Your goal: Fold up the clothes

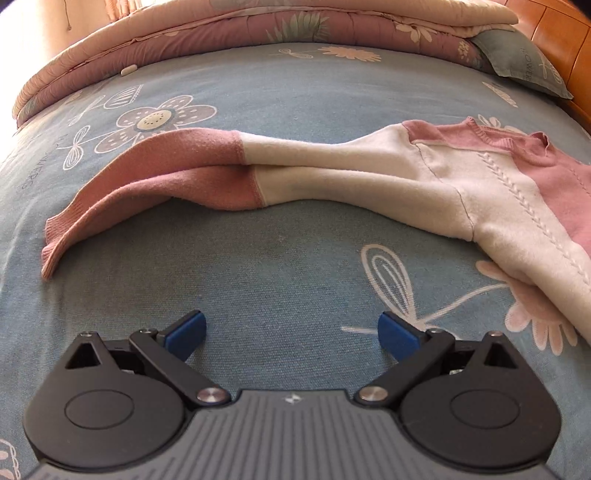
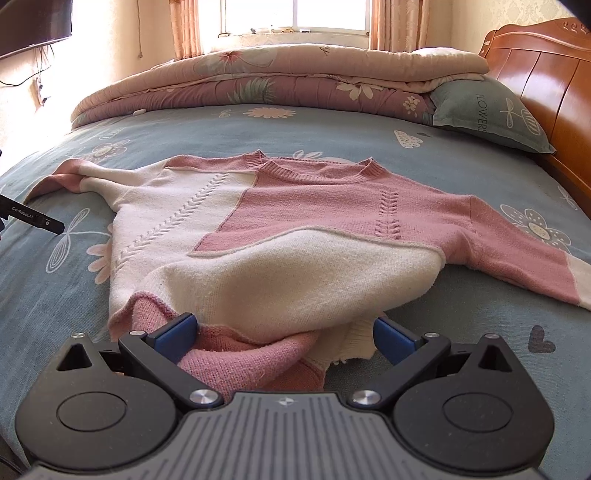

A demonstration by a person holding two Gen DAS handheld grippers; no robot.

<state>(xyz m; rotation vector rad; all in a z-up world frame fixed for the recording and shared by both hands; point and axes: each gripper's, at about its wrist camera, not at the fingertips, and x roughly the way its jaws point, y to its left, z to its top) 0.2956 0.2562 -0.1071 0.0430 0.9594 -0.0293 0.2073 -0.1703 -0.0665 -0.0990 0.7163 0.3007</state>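
Observation:
A pink and cream knit sweater (image 2: 303,236) lies front up on the blue flowered bedsheet (image 2: 332,133), neckline away from me. Its bunched hem (image 2: 258,354) sits between the wide-apart fingers of my right gripper (image 2: 284,338), which is open and not clamped on it. One sleeve (image 2: 517,258) stretches off to the right. In the left wrist view the other sleeve (image 1: 229,173) lies folded along itself across the bed, its pink cuff (image 1: 55,243) at the left. My left gripper (image 1: 291,334) is open over bare sheet, short of that sleeve. Its tip (image 2: 33,218) shows at the right wrist view's left edge.
A folded floral quilt (image 2: 277,81) runs along the far side of the bed. A blue pillow (image 2: 487,110) leans at the wooden headboard (image 2: 546,85) on the right. Behind are a window (image 2: 295,14) and curtains; a dark screen (image 2: 33,26) hangs at upper left.

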